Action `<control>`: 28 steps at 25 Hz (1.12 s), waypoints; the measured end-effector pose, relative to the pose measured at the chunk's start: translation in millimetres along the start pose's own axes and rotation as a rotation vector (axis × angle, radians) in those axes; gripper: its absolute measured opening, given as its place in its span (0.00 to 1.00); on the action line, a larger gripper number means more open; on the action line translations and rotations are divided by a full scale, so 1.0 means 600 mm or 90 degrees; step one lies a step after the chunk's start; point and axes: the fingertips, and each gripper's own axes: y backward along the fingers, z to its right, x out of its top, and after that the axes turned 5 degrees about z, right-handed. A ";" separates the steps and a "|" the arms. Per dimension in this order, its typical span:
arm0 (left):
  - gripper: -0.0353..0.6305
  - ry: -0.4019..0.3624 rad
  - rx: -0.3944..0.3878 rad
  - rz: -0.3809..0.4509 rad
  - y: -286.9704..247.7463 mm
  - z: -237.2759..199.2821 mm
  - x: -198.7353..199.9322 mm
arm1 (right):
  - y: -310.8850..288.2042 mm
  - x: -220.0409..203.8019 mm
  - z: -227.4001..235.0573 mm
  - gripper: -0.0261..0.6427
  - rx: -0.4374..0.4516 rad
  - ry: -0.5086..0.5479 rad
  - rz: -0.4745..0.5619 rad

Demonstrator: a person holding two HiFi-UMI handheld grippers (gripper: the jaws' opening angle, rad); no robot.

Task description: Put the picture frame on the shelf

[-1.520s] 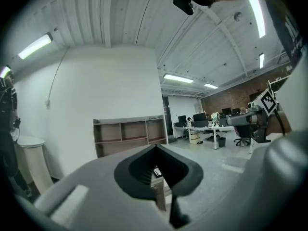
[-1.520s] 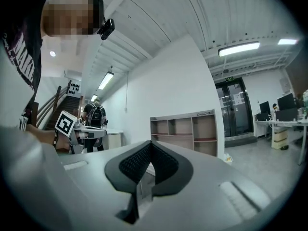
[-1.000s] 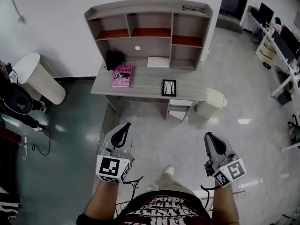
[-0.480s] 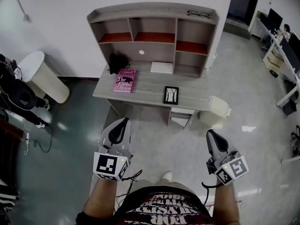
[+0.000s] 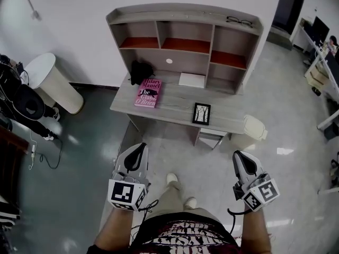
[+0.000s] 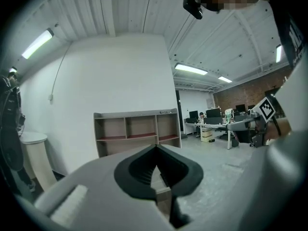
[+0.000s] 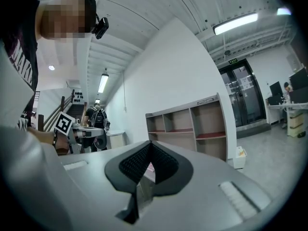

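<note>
The black picture frame (image 5: 201, 113) lies flat on the grey desk (image 5: 175, 106), right of centre near its front edge. The shelf (image 5: 185, 42) stands on the back of the desk, its compartments mostly bare; it also shows ahead in the left gripper view (image 6: 137, 131) and the right gripper view (image 7: 192, 124). My left gripper (image 5: 136, 153) (image 6: 156, 146) and right gripper (image 5: 242, 161) (image 7: 150, 142) are held over the floor, well short of the desk. Both point toward it, shut, with nothing in them.
A pink book (image 5: 149, 93), a black object (image 5: 140, 71) and a white flat item (image 5: 192, 79) lie on the desk. Glasses (image 5: 239, 21) rest on the shelf top. A white bin (image 5: 253, 128) stands right of the desk, a pale round bin (image 5: 50, 83) at left. Office desks stand far right.
The person has stepped forward, so the desk and shelf sit nearer and further right in the head view. Both grippers stayed shut and empty.
</note>
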 end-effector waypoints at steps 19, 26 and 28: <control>0.05 0.001 -0.017 0.069 -0.196 -0.097 0.016 | -0.185 0.010 0.069 0.08 -0.068 0.044 0.027; 0.05 0.031 -0.001 0.036 -0.254 -0.140 -0.029 | -0.236 0.008 0.097 0.08 -0.075 0.044 0.019; 0.05 0.033 -0.006 0.032 -0.270 -0.144 -0.021 | -0.245 0.010 0.107 0.08 -0.081 0.044 0.018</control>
